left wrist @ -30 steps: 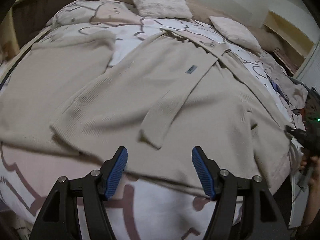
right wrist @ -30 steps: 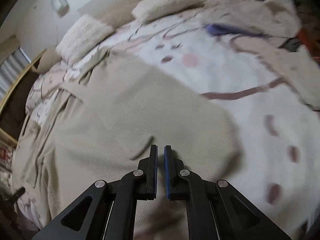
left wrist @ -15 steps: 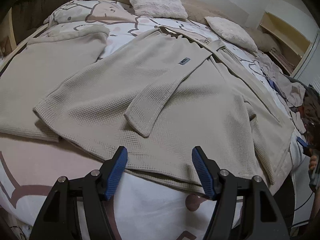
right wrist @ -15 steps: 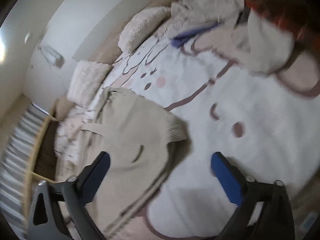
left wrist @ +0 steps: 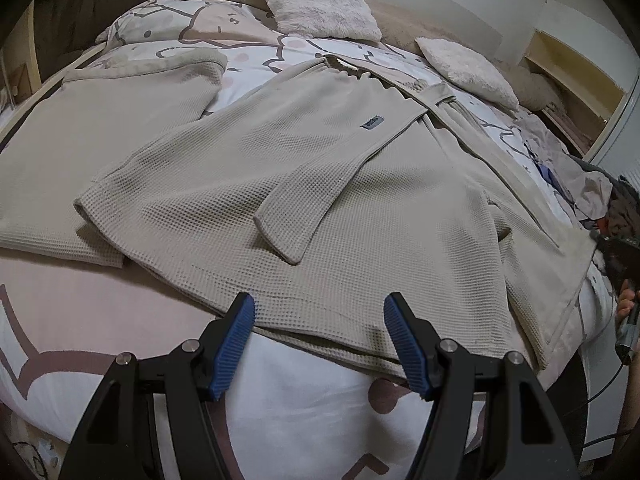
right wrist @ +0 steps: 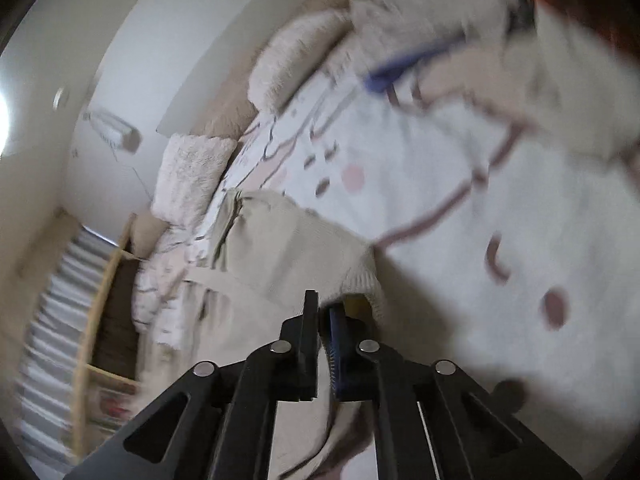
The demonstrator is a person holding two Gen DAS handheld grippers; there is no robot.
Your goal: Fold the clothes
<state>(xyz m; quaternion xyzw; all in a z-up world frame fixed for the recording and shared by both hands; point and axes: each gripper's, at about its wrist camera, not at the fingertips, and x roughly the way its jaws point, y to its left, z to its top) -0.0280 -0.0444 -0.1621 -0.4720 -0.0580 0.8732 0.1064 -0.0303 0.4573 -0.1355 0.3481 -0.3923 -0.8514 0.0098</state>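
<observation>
My left gripper (left wrist: 318, 346) hangs open just short of the robe (left wrist: 320, 184). My right gripper (right wrist: 324, 312) is clamped, apparently on its cuff (right wrist: 360, 276); the view is blurred.

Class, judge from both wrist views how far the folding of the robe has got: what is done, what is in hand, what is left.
Done: one sleeve lies folded across the robe on the bed. In hand: the right gripper has shut on a robe edge; the left gripper hangs open, empty, above the near hem. Left: the far-left sleeve is still spread out and the body unfolded.

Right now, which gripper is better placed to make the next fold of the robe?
Right: the right gripper is shut on the robe sleeve cuff; the left gripper hovers open, empty.
</observation>
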